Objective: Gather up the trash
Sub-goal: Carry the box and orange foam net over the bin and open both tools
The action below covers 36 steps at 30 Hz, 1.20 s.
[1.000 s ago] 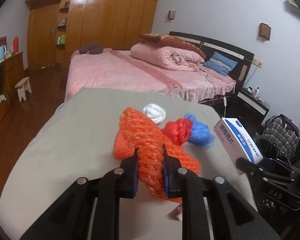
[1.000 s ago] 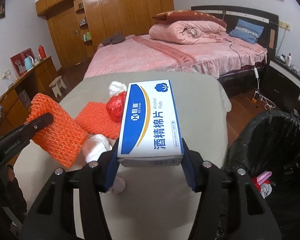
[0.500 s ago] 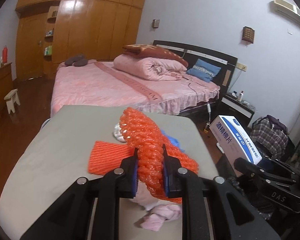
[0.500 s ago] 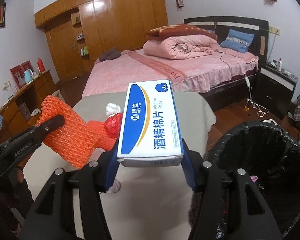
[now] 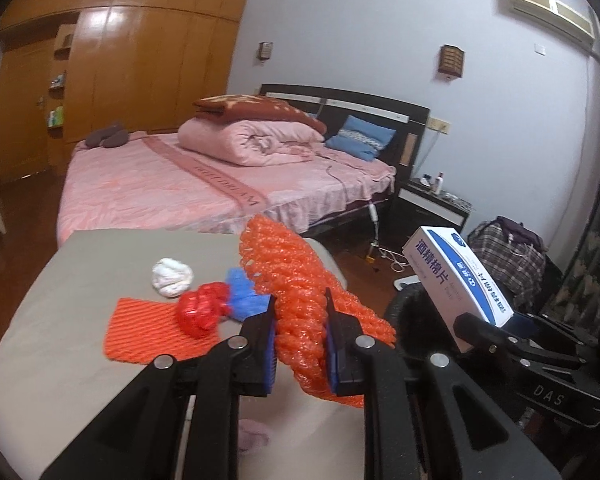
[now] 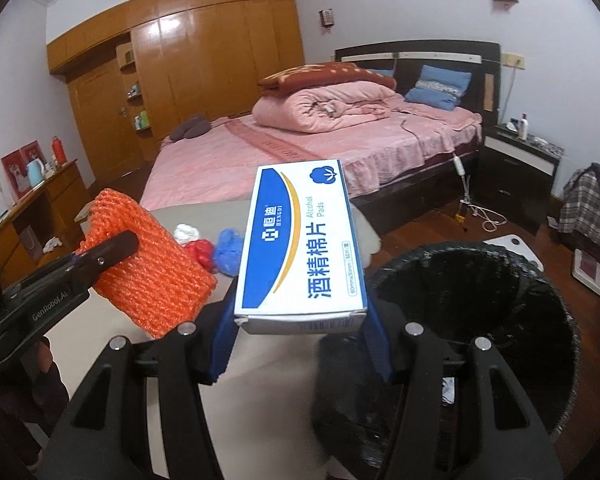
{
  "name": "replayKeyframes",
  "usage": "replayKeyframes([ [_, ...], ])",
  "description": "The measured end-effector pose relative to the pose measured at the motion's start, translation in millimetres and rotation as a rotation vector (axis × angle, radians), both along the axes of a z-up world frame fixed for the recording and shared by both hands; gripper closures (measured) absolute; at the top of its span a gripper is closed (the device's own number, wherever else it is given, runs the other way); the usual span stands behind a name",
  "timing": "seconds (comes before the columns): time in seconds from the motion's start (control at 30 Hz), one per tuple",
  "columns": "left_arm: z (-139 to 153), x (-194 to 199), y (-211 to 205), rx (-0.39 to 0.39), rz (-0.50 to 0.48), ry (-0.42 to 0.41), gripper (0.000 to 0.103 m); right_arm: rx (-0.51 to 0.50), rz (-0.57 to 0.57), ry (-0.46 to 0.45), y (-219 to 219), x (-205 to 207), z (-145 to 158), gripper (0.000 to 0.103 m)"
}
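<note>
My left gripper (image 5: 300,344) is shut on an orange foam net sleeve (image 5: 296,280) and holds it above the grey table (image 5: 60,320); the sleeve also shows in the right wrist view (image 6: 152,268). My right gripper (image 6: 300,344) is shut on a white and blue alcohol pads box (image 6: 300,240), held beside the rim of the black-lined trash bin (image 6: 480,312). The box shows in the left wrist view (image 5: 456,276). On the table lie a flat orange net (image 5: 144,332), a red bag (image 5: 202,312), a blue bag (image 5: 242,292) and a white wad (image 5: 172,276).
A pink cloth (image 5: 252,436) lies at the table's near edge. A pink bed (image 5: 180,188) stands behind the table, a dark nightstand (image 5: 432,208) to its right. A plaid bag (image 5: 508,256) sits on the floor at the right.
Both grippers have swung right toward the bin with their loads. The bin now fills more of the right wrist view. The sleeve has lifted off the table.
</note>
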<state>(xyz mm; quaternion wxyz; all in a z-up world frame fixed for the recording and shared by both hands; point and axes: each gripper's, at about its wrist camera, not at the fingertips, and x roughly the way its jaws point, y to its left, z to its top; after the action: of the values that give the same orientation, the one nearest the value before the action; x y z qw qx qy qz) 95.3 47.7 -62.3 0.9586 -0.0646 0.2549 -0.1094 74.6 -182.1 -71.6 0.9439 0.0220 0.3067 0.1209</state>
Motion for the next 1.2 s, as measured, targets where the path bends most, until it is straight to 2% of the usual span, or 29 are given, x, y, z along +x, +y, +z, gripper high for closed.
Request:
replayKeyframes([
  [0.6,10.6,15.4,-88.2,0.012,-0.164,-0.022,0.084,-0.013,-0.188,-0.019,-91.9,-18.7,0.6,0.049],
  [1.2,1.6,27.8,-171.1,0.049,-0.293,-0.009,0.083,-0.031,-0.316,0.006,-150.1,-33.6,-16.0,0.049],
])
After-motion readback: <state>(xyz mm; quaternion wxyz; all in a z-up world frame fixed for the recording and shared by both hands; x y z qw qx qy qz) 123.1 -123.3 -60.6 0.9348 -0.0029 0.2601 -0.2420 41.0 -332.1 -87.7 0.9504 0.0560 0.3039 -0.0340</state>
